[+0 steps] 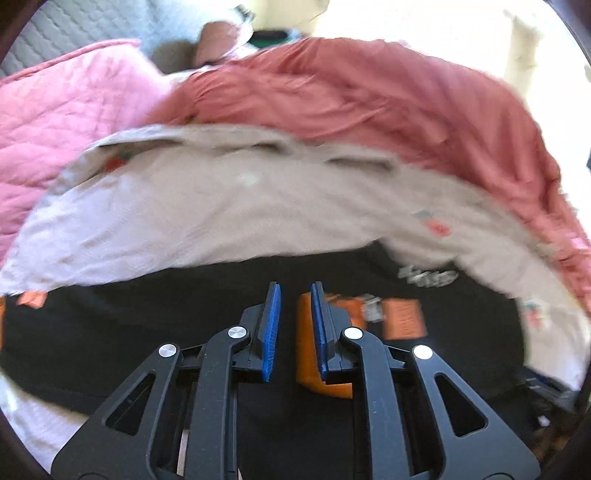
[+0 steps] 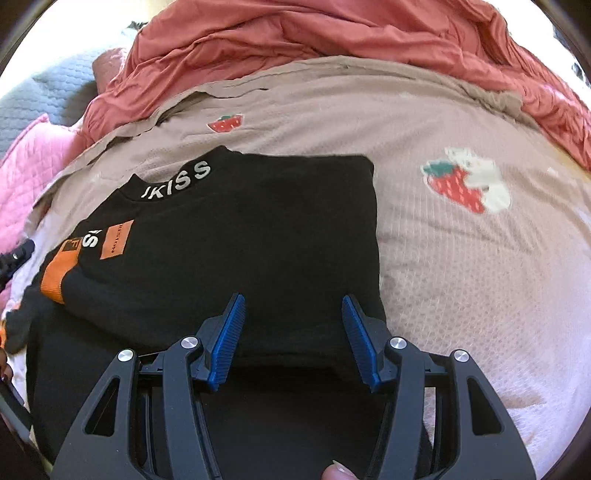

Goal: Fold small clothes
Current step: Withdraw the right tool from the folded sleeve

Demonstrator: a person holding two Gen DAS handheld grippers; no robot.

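both hand-held grippers hover over the folded black sweater (image 2: 236,236): left hand-held gripper (image 1: 294,291) nearly together, right hand-held gripper (image 2: 293,301) apart.

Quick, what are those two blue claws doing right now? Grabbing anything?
Left gripper: nearly shut, holding nothing.
Right gripper: open over the black top, not gripping it.

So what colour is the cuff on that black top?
Orange cuff on the black top, clearest in the right wrist view.

Home bedroom; strawberry-print bedsheet (image 2: 461,258) covers a bed; rumpled red duvet (image 2: 332,33) along its far edge; pink quilt (image 1: 55,110) beside.
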